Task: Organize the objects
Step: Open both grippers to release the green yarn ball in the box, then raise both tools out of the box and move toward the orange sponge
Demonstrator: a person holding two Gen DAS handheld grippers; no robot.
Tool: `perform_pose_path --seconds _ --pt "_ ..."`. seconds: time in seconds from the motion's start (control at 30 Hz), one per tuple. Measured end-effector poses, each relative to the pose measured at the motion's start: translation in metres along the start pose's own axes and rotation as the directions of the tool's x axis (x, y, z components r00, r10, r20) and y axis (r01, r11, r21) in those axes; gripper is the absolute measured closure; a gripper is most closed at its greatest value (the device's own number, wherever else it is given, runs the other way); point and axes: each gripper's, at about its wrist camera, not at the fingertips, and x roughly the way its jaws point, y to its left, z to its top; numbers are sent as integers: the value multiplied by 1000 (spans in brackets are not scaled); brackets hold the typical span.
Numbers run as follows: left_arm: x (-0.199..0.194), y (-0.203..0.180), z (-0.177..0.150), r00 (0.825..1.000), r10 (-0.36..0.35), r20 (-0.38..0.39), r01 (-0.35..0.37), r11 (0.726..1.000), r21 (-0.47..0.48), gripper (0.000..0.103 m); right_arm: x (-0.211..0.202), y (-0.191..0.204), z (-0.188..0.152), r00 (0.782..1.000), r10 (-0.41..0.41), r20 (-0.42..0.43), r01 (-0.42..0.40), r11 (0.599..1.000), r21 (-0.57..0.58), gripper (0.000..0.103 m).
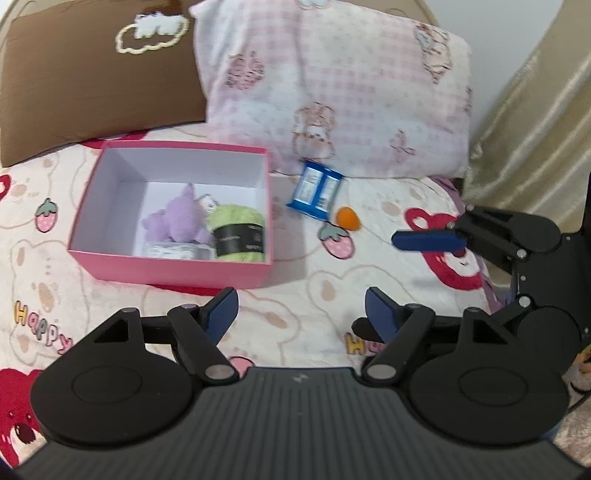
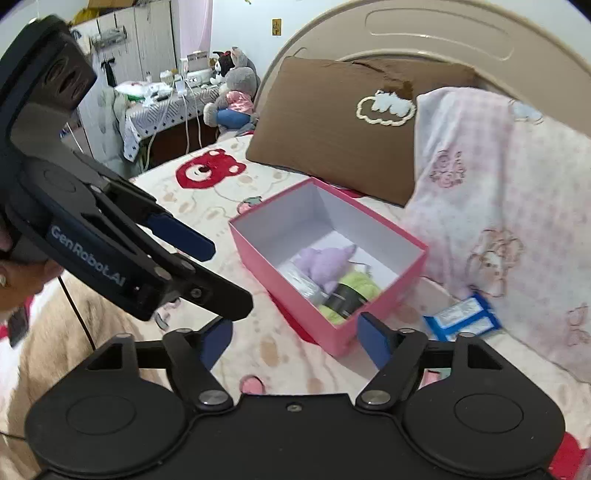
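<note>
Only the left wrist view shows the small orange ball (image 1: 348,218), lying on the bedspread (image 1: 314,273) just right of the blue packet (image 1: 316,192), which itself lies to the right of the pink box (image 1: 173,266) at the foot of the pink checked pillow (image 1: 332,81). Only the right wrist view shows the room past the box: the bed's headboard (image 2: 443,33), a cluttered side table (image 2: 162,107) with a grey stuffed toy (image 2: 236,96) beside it, and a hand (image 2: 22,277) gripping the other tool. The box is open-topped, pink outside and white inside; a lilac plush toy (image 1: 181,218), a green ball of yarn (image 1: 238,232) with a black band and a silvery wrapped item (image 1: 173,251) sit crowded in its near half, leaving the far half bare. Behind the box a brown pillow (image 1: 85,85) leans on the headboard. The left gripper (image 1: 301,314) hangs above the bedspread on the near side of the box, its blue fingers spread with nothing between them. The right gripper (image 2: 295,339) hangs near the box's near corner, likewise spread and empty. Open bedspread lies in front of the box and between it and the packet; the pillows close off the far side.
</note>
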Motion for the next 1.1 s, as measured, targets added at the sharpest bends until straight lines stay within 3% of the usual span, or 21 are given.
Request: perform_pose_path --seconds 0.33,0.77,1.1 --pt "23 -49 -11 999 -38 -32 41 994 99 20 -29 -20 -33 997 -72 -36 71 997 -8 13" --pt "69 -80 -7 998 -58 -21 60 995 81 15 -25 -57 -69 988 -151 41 151 989 8 13" --pt "121 -89 -4 998 28 47 -30 998 52 15 3 -103 -108 966 -229 122 216 970 112 12"
